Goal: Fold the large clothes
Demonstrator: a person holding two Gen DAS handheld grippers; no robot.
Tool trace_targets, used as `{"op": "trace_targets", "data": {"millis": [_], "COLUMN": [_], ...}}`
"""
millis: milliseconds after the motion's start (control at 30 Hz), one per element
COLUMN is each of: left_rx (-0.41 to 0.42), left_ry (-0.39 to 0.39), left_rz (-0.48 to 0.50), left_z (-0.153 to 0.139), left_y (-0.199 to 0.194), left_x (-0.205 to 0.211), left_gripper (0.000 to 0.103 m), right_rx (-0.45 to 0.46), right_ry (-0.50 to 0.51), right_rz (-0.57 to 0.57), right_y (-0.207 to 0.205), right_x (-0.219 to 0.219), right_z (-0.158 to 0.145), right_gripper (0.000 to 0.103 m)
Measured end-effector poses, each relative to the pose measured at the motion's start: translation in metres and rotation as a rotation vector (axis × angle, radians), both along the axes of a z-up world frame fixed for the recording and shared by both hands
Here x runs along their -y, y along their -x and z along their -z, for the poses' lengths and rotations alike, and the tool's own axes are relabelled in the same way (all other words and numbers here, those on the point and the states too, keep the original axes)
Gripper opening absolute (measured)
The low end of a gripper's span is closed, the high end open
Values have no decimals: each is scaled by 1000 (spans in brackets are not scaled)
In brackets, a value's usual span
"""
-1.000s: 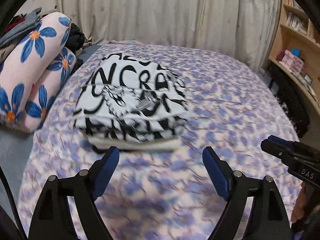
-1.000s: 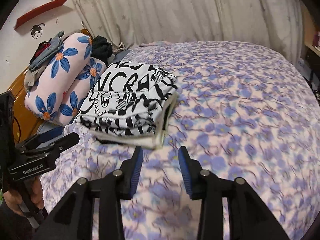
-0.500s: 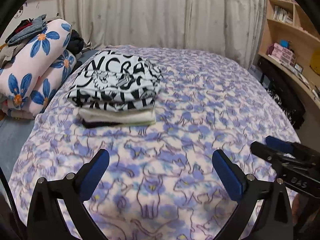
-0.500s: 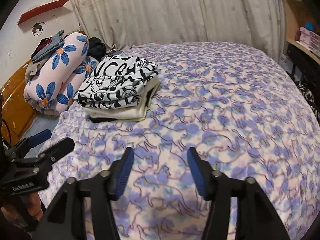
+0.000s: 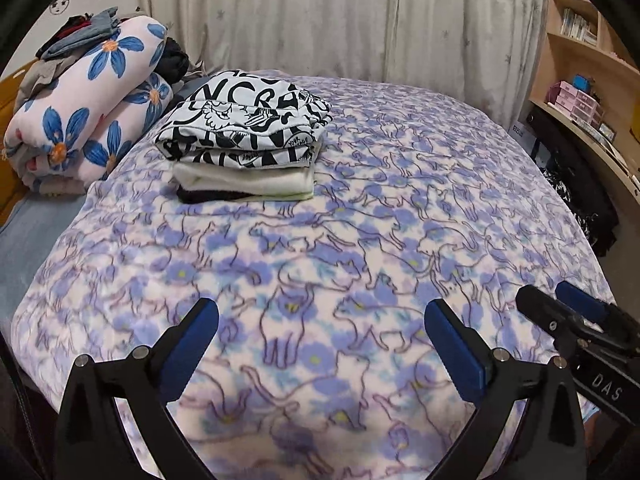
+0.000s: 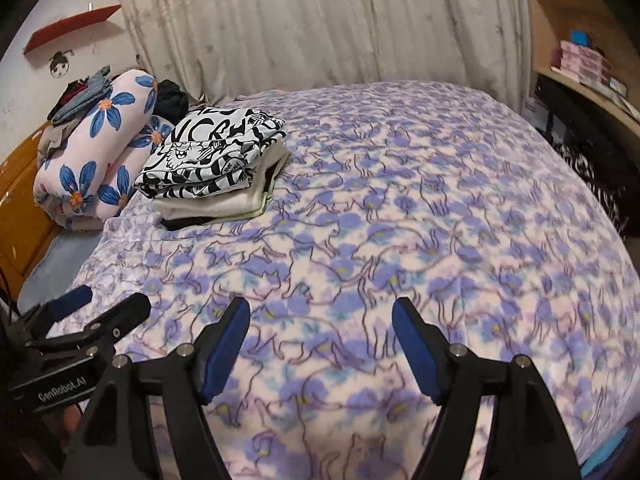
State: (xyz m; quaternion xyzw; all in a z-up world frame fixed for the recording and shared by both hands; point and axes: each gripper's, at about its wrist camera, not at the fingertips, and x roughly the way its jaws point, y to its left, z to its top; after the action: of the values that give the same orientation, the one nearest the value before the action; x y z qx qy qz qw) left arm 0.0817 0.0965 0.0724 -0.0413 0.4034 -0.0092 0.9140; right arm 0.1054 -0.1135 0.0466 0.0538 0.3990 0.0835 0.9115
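Fuzzy matt fleece blanket (image 5: 360, 240), soft printed cloth garment (image 5: 248, 120)

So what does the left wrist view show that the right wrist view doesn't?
Only the left wrist view: bookshelf rows upper right, and the right gripper edge-on. Only the right wrist view: the red wall shelf, wooden headboard, and the left gripper. Both: the folded clothes stack, flowered rolled quilt, cat-print blanket, curtain, both grippers open and empty.
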Motion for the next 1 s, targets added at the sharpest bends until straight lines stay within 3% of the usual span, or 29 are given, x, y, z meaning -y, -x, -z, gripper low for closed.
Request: {"op": "trace_targets", "data": {"millis": [433, 1000], "left_rx": [33, 39], "left_ry": [-73, -93], "left_rz": [33, 35], "left_z": [-10, -11], "left_y": [34, 41], "left_x": [25, 37], "left_gripper": [102, 102], "right_rx": [-3, -13], "right_ry": [22, 32], "right_rz": [34, 64], "right_y": [34, 42], "right_x": [11, 21], "right_z": [-1, 0], "right_gripper": [74, 74]}}
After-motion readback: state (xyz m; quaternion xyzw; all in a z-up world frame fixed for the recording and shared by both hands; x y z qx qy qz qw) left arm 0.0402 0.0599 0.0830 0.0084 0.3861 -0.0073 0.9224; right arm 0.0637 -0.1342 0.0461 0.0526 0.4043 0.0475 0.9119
